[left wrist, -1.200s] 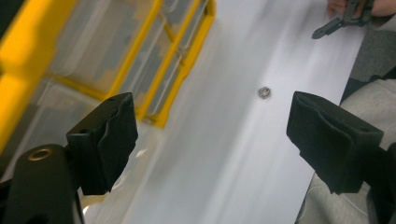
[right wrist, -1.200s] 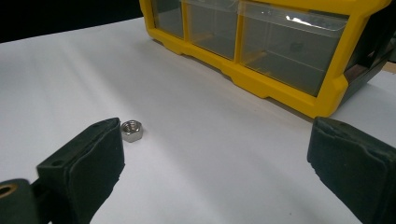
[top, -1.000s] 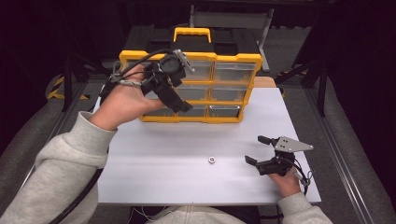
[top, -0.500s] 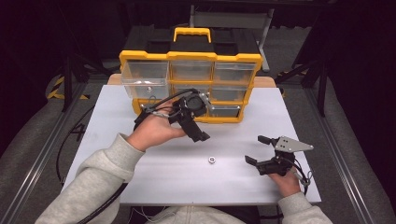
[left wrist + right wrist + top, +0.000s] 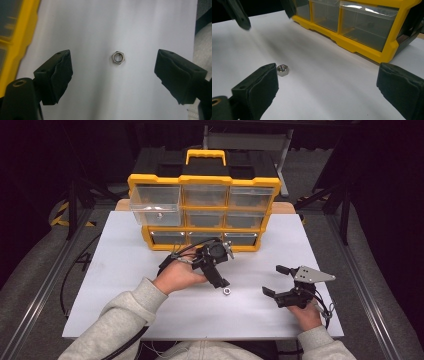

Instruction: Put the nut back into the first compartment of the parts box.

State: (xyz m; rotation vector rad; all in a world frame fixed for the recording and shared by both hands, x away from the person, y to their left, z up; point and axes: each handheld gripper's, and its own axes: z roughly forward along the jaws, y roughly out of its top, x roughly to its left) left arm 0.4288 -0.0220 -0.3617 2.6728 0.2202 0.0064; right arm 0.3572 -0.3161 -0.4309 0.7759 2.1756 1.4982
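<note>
1. The left tongs (image 5: pixel 220 279) hang over the steel hex nut (image 5: pixel 226 291), jaws spread wide, gripping nothing.
2. The right tongs (image 5: pixel 274 282), at the nut's 3 o'clock, also stand agape and empty.
3. The nut lies flat on the white worktop (image 5: pixel 125 270).
4. At 12 o'clock stands a yellow drawer cabinet (image 5: pixel 205 210), its top-left drawer (image 5: pixel 156 205) pulled out.
5. Dark surroundings and grey floor (image 5: pixel 30 270) ring the worktop.

The high view looks down over the table (image 5: pixel 125 270); both close gripper views share its hex nut (image 5: pixel 118 57).
</note>
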